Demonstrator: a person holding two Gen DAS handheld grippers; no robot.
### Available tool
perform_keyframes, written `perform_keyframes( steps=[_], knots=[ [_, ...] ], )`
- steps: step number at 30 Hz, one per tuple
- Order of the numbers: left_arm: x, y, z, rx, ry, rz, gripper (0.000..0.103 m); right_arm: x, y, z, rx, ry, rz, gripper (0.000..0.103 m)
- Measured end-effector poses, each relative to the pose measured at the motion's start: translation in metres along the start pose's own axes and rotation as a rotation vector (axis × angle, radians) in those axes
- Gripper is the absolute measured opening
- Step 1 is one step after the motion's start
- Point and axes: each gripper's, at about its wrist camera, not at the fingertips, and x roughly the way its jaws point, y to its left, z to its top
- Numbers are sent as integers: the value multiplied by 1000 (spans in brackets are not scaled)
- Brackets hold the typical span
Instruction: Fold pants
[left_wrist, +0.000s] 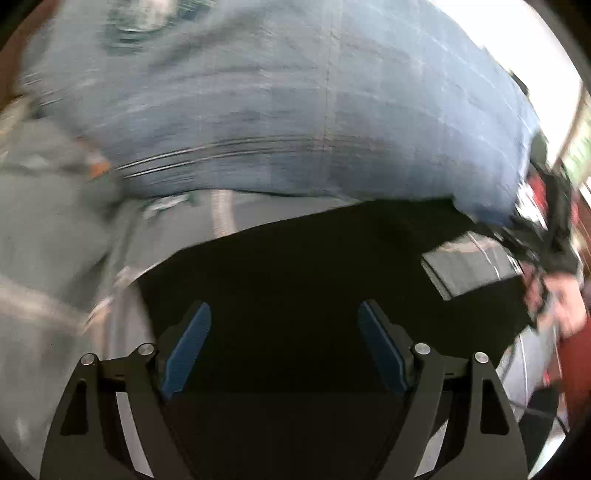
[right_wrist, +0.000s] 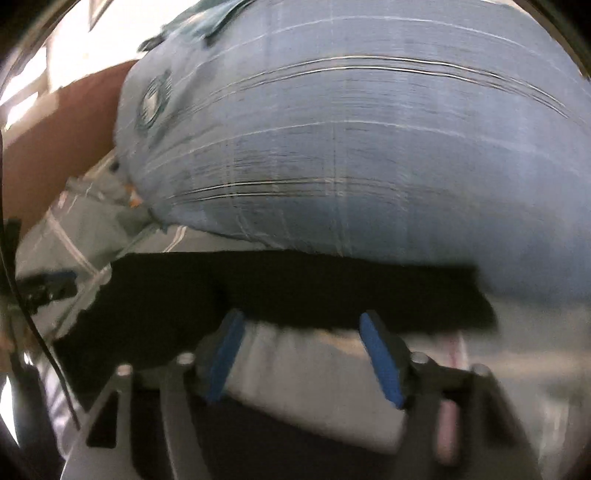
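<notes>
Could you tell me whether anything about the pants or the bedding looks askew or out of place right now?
Nothing clearly stands out. The black pants lie fairly flat beside the blue pillow; both frames are motion-blurred, so small wrinkles cannot be judged.

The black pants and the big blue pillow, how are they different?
The black pants look plain and dark; the blue pillow is pale with thin white lines. The pants lie flat and low; the pillow bulges up plump behind them. Both rest on the grey bedsheet, touching along one edge.
</notes>
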Motion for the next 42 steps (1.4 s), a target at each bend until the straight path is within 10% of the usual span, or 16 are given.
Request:
perform_keyframes(
  steps=[9,17,19,20,21,23,25,27,37,42],
  knots=[
    [87,-2,58,219,197,-117,83,115,-3,41,-277,177,109,73],
    [145,-9,69,337,295,-152,90,164,-32,43,-244,313,227,72],
    [151,-17,67,368,286,-177,93,165,-36,45,-230,316,258,61],
    [152,-25,66,396,269,-178,94,163,-35,46,-243,304,252,38],
    [154,-30,65,406,264,-178,94,160,-31,46,-273,289,226,8],
    [156,-42,65,412,261,-176,86,152,-20,43,-338,275,146,7],
    [150,-51,65,413,249,-203,59,138,-11,39,-381,242,82,5],
    [139,-63,63,437,216,-126,6,111,-7,40,-371,162,38,4],
    [6,-134,24,336,31,-153,5,-91,45,-21,-400,-167,-40,3],
    [-24,-136,-40,207,70,-192,5,-126,83,-104,-335,-115,24,3]
  ],
)
